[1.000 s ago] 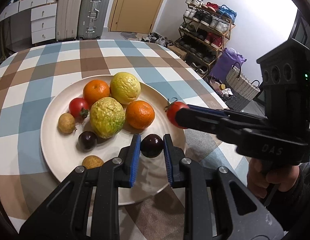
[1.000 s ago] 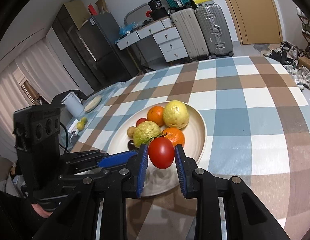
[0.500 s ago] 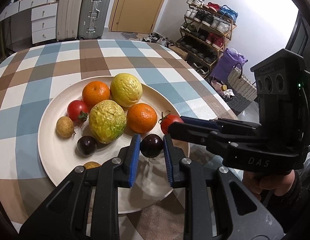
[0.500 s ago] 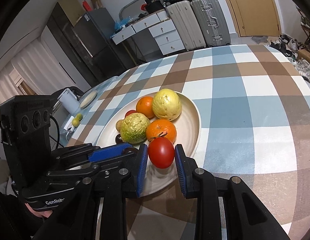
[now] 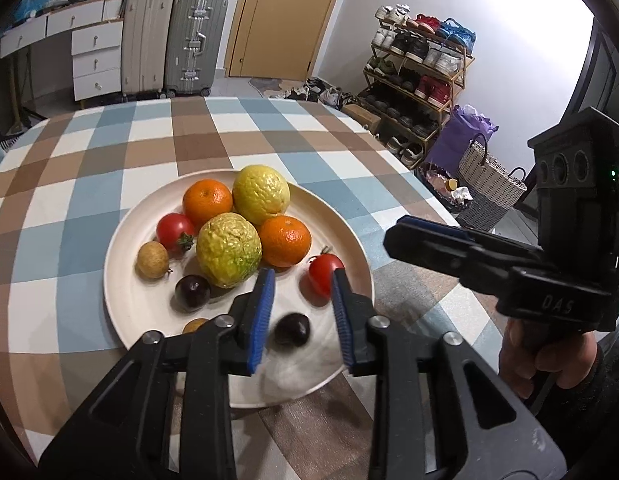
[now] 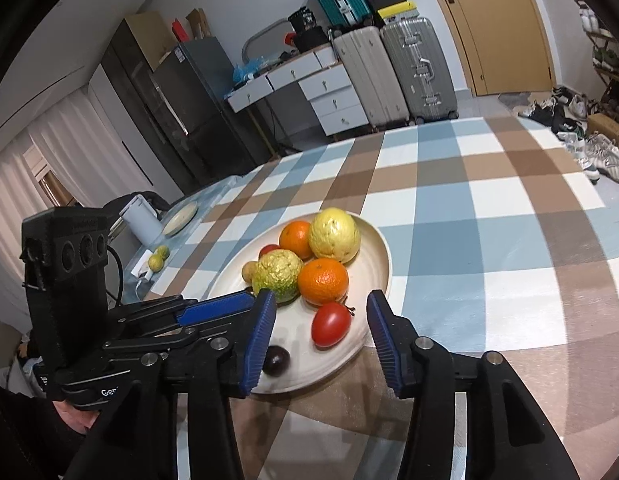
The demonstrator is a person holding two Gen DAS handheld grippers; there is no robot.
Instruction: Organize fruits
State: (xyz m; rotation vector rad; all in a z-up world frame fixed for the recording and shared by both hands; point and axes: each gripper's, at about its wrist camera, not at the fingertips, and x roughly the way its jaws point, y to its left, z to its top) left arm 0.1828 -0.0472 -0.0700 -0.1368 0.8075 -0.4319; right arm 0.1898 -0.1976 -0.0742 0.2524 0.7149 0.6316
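Observation:
A cream plate (image 5: 121, 280) on the checked tablecloth holds two oranges, two bumpy yellow-green fruits, a tomato and small brown and dark fruits. My left gripper (image 5: 302, 280) hangs over the plate's near side, its jaws opening. A dark plum (image 5: 293, 330), blurred, sits loose on the plate between them, clear of both pads. My right gripper (image 6: 321, 300) is over the plate's near right rim, jaws opening. A red tomato (image 6: 330, 324) lies on the plate between its pads, touching neither. The same tomato (image 5: 323, 274) shows by my left gripper's right finger.
Suitcases (image 5: 169, 44), white drawers and a door stand beyond the table, with a shoe rack (image 5: 421, 76) and a woven basket (image 5: 489, 188) to the right. A white jug (image 6: 139, 220), a small plate and green fruits (image 6: 155, 262) sit at the table's left edge.
Both grippers have opened. The dark plum has dropped from the left pads onto the plate, and the tomato has left the right pads and lies on the plate. The right gripper has drawn back.

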